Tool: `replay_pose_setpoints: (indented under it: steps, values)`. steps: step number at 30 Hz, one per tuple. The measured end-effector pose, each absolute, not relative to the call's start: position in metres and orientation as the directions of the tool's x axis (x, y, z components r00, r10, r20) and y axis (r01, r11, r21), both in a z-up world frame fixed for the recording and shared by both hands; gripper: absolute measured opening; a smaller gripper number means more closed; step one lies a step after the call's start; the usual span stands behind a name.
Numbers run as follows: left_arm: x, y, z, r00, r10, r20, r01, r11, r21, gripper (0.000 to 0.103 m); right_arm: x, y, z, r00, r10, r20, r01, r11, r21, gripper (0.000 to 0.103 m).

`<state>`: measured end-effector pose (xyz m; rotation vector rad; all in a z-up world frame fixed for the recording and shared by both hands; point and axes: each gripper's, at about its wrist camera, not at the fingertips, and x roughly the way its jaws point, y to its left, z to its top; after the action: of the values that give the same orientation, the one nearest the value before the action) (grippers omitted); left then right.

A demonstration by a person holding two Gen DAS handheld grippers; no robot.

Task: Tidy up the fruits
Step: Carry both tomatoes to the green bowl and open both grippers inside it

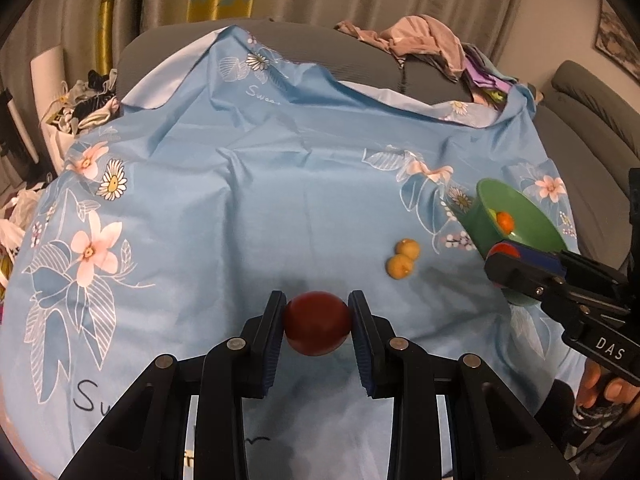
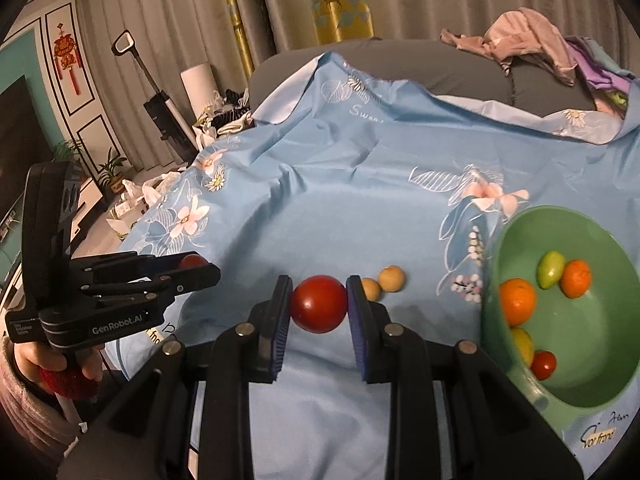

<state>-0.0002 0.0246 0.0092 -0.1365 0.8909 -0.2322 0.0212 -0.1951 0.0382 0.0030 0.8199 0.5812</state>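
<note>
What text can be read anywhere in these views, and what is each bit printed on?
"DAS" on the right gripper body, cut off at the frame edge.
"GenRobot.AI" on the left gripper body; the small label beside it is too small to read.
"Swee", cut off by a fold, in white script on the sheet.
Black handwriting on the sheet near the bowl and by the left gripper: not legible.
The red wall ornament has no readable characters.
</note>
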Motion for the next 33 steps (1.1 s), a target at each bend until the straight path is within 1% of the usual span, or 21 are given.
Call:
replay_pose_setpoints:
  steps: [17,33]
  values:
    - [-0.004,-0.021,0.032,0.614,-0.277,-0.739,0.236,0.958,-0.163,0.032,0.011,-0.239,0.051,0.605,0.481,-0.634,-0.438,0.866,0.239,0.028]
    - [0.004,-0.066,0.040,0.585,-0.332,-0.740,0.324,0.932,-0.162,0.032,0.007,-0.280,0.051,0.656,0.447,-0.608,-0.362,0.893,0.266,0.028]
